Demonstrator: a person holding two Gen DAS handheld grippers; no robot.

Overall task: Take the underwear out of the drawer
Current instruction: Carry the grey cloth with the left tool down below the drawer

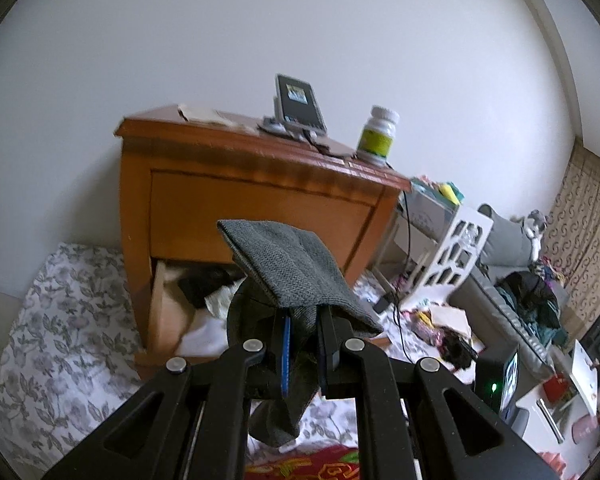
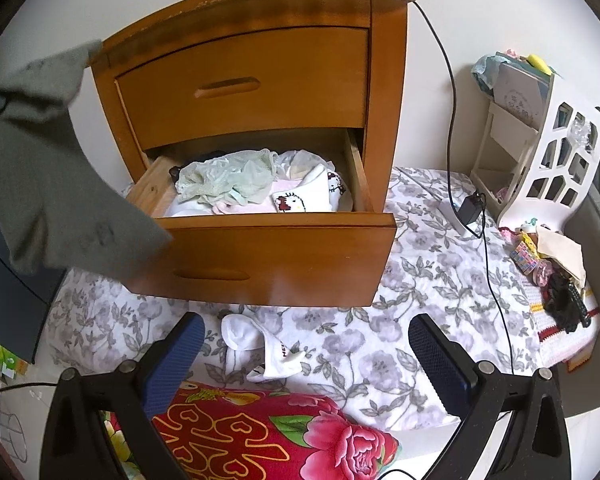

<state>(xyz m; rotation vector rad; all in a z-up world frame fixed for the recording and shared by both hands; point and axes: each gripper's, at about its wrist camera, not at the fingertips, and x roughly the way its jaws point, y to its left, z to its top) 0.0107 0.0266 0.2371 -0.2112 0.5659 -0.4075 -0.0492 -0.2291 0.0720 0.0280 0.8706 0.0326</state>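
My left gripper is shut on a grey knitted underwear piece, held up in the air in front of the wooden nightstand. That grey garment hangs at the left edge of the right wrist view, level with the open lower drawer. Inside the drawer lie a pale green lace piece, white cloth with a cartoon cat print and pink fabric. My right gripper is open, low in front of the drawer, above a white sock on the bed.
A floral grey-white sheet covers the bed around the nightstand. A red flowered quilt lies under my right gripper. A white cut-out rack, a black charger cable and small clutter are at the right. A bottle and phone stand on top.
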